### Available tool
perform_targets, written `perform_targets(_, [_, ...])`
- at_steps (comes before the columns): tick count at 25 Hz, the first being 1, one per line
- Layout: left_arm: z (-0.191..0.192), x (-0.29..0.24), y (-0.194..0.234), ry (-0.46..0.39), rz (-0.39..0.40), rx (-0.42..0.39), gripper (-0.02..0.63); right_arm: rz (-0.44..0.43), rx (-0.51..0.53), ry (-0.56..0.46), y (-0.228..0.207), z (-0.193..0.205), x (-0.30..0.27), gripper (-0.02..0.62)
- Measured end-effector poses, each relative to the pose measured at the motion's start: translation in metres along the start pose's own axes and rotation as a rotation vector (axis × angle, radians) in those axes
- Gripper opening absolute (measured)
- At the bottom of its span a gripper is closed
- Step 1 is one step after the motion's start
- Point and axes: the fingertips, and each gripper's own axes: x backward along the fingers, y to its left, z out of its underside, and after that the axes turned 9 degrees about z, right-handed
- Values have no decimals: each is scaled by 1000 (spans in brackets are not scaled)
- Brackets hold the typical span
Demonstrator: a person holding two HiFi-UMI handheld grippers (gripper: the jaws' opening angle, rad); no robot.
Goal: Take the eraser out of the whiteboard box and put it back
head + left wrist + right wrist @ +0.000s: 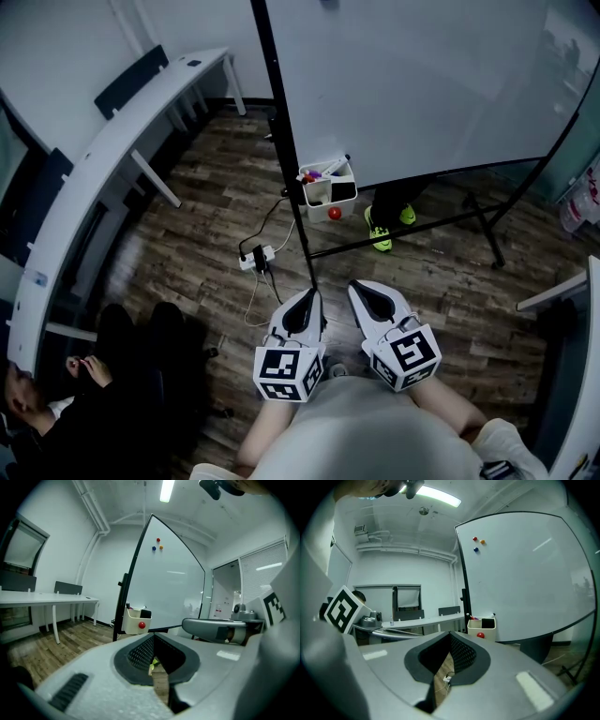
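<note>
- The left gripper (306, 302) has its jaws pressed together at the tips, with nothing between them. Only a sliver of wooden floor shows through the gap behind the pads in the left gripper view (153, 636).
- The right gripper (367, 292) is closed the same way and is also empty (450, 637).
- Both are held side by side in front of the person's body, low over the floor, touching nothing and well short of the whiteboard (422, 84).
- The eraser (343, 190) sits in the white box (319, 200) that hangs on the board's black upright. It is the dark block beside the markers (319, 172), and a red magnet (335, 213) is stuck to the box front.
- Both gripper views face the box head-on, so the eraser (146, 614) (488, 623) stands out above the rim.
- Only the gripper views reach high enough to show three small magnets (158, 540) on the board's upper part.
- Only the head view shows the power strip (256, 258) on the floor, the bright green shoes (380, 239) of someone standing behind the board, and a seated person in black at the lower left.
- Each gripper view catches the other gripper alongside it.
</note>
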Motion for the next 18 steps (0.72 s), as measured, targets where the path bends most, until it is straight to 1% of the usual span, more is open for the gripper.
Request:
perform_targets(5, [-4, -3, 12, -1, 18, -1, 2, 19, 5, -7, 1, -3, -11, 2])
perform_targets(12, [-5, -11, 19, 6, 43, 2, 1, 49, 18, -5, -9, -8, -21, 3])
perform_targets(18, [-6, -14, 26, 5, 37, 13, 2, 57, 13, 4, -14, -7, -28, 2])
